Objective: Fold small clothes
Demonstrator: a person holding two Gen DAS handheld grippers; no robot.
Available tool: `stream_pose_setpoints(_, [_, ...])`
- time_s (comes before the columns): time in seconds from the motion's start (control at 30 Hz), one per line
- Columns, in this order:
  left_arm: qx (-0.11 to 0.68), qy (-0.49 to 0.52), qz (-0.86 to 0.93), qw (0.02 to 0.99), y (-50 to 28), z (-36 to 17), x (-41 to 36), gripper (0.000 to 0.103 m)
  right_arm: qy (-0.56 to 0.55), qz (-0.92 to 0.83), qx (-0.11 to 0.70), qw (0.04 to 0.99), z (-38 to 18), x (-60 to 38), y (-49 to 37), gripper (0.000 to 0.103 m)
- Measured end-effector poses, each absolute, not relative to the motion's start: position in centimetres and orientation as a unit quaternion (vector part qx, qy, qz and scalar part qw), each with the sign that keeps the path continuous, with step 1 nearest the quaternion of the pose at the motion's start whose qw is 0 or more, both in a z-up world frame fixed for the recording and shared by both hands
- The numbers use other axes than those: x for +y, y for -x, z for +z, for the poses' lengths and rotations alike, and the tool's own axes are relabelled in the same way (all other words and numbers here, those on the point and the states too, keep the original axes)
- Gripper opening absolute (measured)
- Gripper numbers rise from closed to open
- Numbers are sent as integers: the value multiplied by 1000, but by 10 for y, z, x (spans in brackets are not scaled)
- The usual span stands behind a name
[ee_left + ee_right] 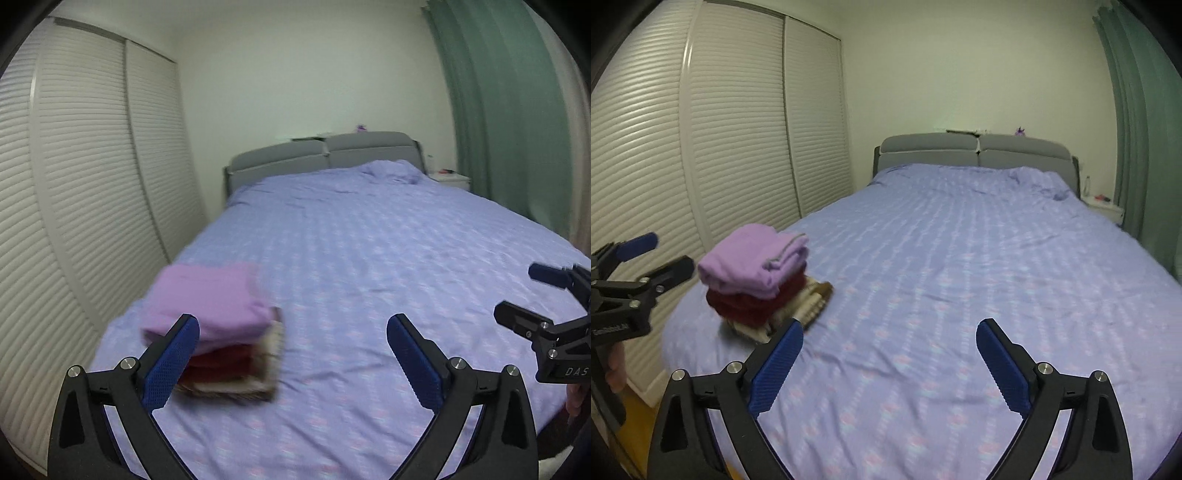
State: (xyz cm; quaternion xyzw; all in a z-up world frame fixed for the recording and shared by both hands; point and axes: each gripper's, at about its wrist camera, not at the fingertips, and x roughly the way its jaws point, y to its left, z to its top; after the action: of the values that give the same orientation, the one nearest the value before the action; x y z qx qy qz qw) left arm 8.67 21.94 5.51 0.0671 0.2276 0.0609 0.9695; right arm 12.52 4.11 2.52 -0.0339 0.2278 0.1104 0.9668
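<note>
Right wrist, folded clothes stack (759, 280) beyond left jaw

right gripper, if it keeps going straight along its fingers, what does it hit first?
Probably the bedspread. The right gripper is open with nothing between its fingers and points slightly downward over bare bed. The stack of folded clothes lies left of that line; depth is unclear.

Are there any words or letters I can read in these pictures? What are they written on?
"DAS": white letters on the black body of the right tool, cut off by the picture's edge.
White lettering on the black body of the left tool: too blurred to read.
Nothing to read on the stack of folded clothes or the bed.
</note>
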Motion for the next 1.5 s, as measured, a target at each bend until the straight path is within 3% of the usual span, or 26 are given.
stream_pose_setpoints(0.77, [239,-41,-2,970,6,28,79,103,0,48,221,974,18,-97,24,100])
stream_pose_setpoints(1.5, [233,-18,-24,972,21,29,68,103,-31,29,211,977,16,-116,53,100])
